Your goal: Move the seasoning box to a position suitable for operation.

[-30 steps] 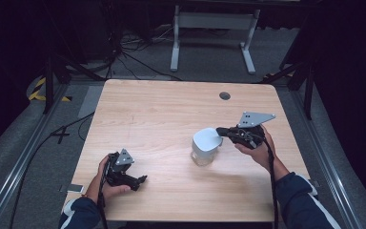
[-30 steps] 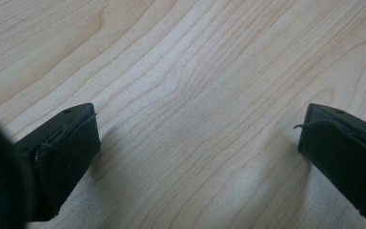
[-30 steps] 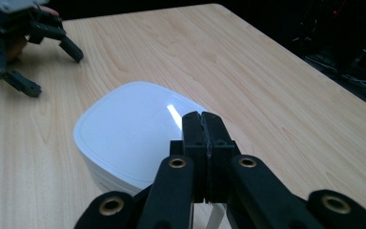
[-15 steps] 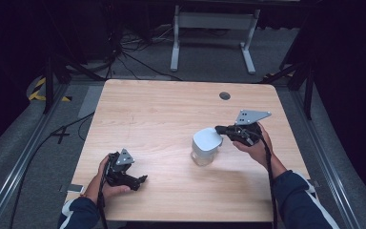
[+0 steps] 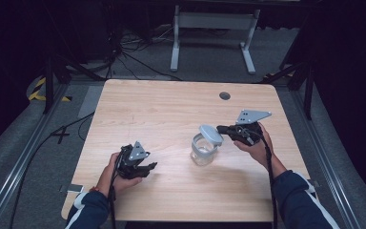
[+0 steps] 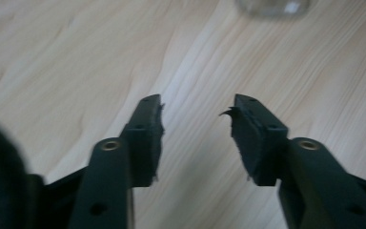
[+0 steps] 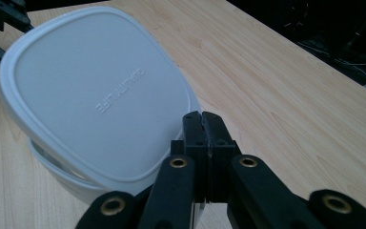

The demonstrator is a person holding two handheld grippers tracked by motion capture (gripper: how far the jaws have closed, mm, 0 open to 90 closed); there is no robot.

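Note:
A clear glass container (image 5: 203, 153) stands right of the table's middle. Its white lid (image 5: 211, 133) tilts above it, raised on the right side. My right gripper (image 5: 221, 129) is shut on the lid's right edge. In the right gripper view the closed jaws (image 7: 202, 119) pinch the rim of the lid (image 7: 95, 95), with the container's rim (image 7: 62, 176) showing beneath. My left gripper (image 5: 150, 168) rests near the front left of the table, open and holding nothing. In the left gripper view its jaws (image 6: 195, 124) stand apart over bare wood, with the container's base (image 6: 274, 5) at the top edge.
The light wooden table (image 5: 162, 109) has a round cable hole (image 5: 225, 96) at the back right. A white metal stand (image 5: 212, 21) and cables lie on the floor behind. Dark rails run along both sides.
The right gripper has lifted the lid's right edge off the container and drawn it slightly up and to the right. The left gripper has stayed put.

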